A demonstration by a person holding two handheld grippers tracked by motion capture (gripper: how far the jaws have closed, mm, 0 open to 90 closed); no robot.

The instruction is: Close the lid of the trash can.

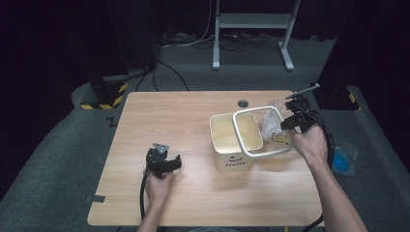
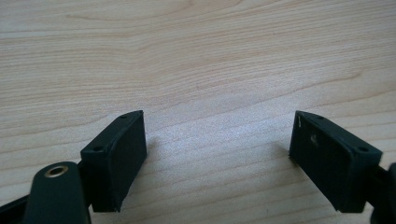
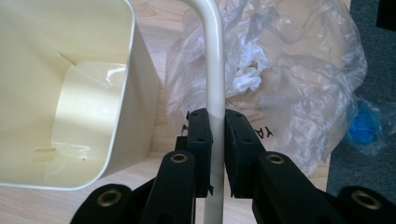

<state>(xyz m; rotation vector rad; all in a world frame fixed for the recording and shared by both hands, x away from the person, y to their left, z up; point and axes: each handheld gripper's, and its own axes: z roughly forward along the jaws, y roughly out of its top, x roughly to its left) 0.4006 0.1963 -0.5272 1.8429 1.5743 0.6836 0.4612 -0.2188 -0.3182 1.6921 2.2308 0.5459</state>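
Observation:
A cream square bin (image 1: 231, 140) marked "Frolla" stands upright at the table's centre right, empty inside (image 3: 70, 93). A cream square ring frame (image 1: 261, 131) hangs tilted over its right side. My right gripper (image 1: 288, 123) is shut on that frame's bar (image 3: 215, 70), seen between the jaws in the right gripper view (image 3: 217, 135). A crumpled clear plastic bag (image 3: 280, 79) lies on the table to the right of the bin (image 1: 270, 121). My left gripper (image 1: 164, 162) rests low over bare wood at the front left, open with nothing between its fingers (image 2: 217, 158).
A dark round grommet (image 1: 242, 103) sits near the table's far edge. A blue object in clear wrap (image 1: 342, 159) lies on the floor past the right edge. A white stand (image 1: 251, 21) is beyond the table. The table's left half (image 1: 159, 121) is bare wood.

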